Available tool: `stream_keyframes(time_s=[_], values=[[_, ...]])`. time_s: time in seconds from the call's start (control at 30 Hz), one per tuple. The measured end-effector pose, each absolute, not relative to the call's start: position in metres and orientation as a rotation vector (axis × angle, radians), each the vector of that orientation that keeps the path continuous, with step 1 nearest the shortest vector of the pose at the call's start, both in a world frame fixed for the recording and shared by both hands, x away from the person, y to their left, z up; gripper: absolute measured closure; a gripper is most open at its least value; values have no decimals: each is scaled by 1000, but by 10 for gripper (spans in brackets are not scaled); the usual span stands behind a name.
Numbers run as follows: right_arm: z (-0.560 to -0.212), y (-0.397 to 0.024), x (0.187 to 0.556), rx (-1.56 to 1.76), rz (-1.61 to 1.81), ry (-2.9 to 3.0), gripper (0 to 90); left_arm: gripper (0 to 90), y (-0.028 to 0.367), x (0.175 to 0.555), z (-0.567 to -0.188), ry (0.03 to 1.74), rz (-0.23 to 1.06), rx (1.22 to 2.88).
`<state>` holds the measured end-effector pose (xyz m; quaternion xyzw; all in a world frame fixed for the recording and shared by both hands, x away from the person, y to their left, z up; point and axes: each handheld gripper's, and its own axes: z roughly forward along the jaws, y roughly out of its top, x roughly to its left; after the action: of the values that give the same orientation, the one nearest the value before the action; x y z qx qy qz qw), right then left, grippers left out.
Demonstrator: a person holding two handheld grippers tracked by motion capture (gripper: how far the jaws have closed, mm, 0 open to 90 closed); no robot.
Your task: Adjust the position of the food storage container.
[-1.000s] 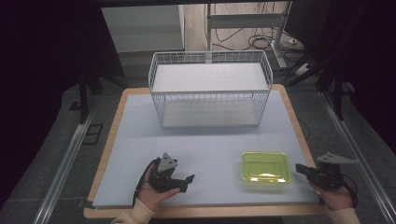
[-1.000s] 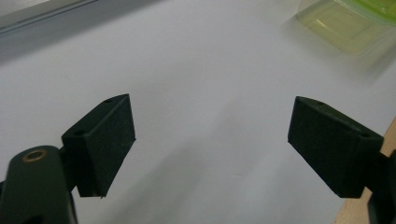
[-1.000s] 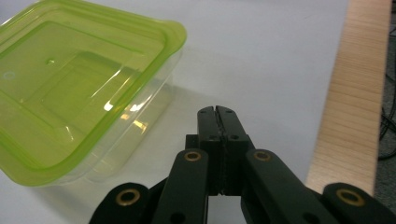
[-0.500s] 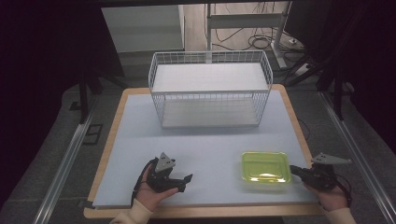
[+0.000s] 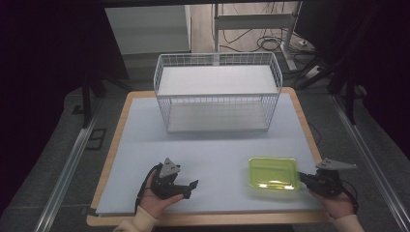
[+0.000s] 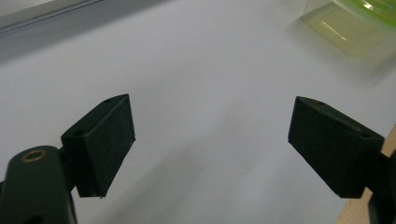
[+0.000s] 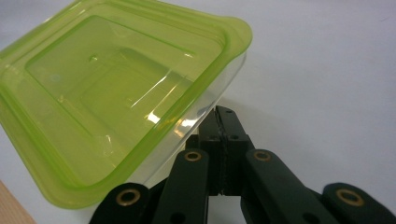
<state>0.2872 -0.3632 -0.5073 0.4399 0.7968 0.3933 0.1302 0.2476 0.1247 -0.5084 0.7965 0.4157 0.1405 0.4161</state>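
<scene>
Jaws of right hand-held gripper (image 7: pixel 223 122) pressed together against green-lidded container's (image 5: pixel 273 174) edge; left hand-held gripper (image 5: pixel 186 185) spread over bare tabletop (image 5: pixel 217 150).

White wire basket (image 5: pixel 217 92) on table (image 5: pixel 217 145)

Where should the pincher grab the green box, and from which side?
Probably the overhanging rim of the box, from its right side, where the right gripper already sits shut against the clear wall. The rim sticks out like a thin lip, so opened jaws could pinch it.
</scene>
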Motion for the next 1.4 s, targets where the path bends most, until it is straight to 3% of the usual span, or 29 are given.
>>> stream_keyframes(time_s=[0.8,1.4], values=[[-510,-305,296,1201,1101,2383,900,146,133,245,-508,1052,358,1989],[-516,-237,308,1057,1104,2491,900,146,141,245,-508,1078,364,1967]])
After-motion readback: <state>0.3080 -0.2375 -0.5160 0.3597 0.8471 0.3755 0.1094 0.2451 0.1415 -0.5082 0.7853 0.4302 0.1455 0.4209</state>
